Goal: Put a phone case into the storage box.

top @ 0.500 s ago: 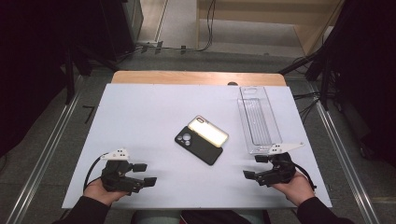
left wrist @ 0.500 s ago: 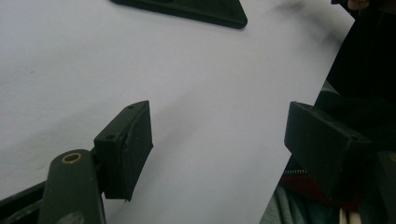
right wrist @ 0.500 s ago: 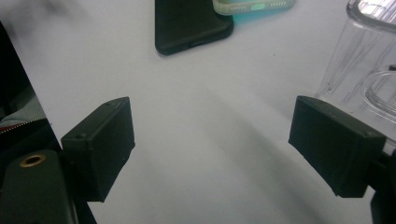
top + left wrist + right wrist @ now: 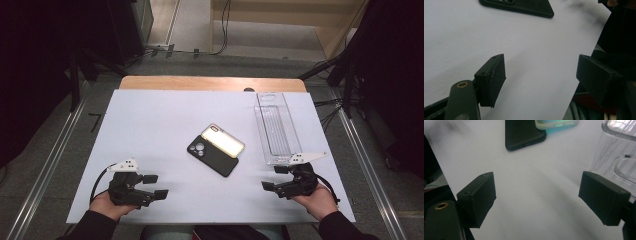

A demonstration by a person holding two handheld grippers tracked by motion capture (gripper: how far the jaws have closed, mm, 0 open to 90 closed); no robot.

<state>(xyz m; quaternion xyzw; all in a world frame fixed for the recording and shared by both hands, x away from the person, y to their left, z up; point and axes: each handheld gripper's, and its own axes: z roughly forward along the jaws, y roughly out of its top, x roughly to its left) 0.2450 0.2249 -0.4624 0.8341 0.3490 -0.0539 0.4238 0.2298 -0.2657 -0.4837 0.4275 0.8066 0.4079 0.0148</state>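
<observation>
A black phone case [image 4: 212,155] lies in the middle of the white table [image 4: 165,120], camera cutout toward the far left. A phone [image 4: 223,140] with a pale, glaring face rests partly on top of it. Both show at the top of the right gripper view as the black case [image 4: 524,135] and the phone [image 4: 556,123]. The left gripper view catches the case's edge [image 4: 524,6]. My left gripper [image 4: 156,186] sits open near the front left edge, nothing between its jaws. Front right, my right gripper [image 4: 274,178] is open too, just short of a clear tray.
A long clear plastic tray [image 4: 275,127] lies along the right side of the table, its near end close to my right gripper [image 4: 537,192] and seen as clear plastic [image 4: 616,152]. A wooden strip [image 4: 210,83] borders the far edge. Metal rails and cables surround the table.
</observation>
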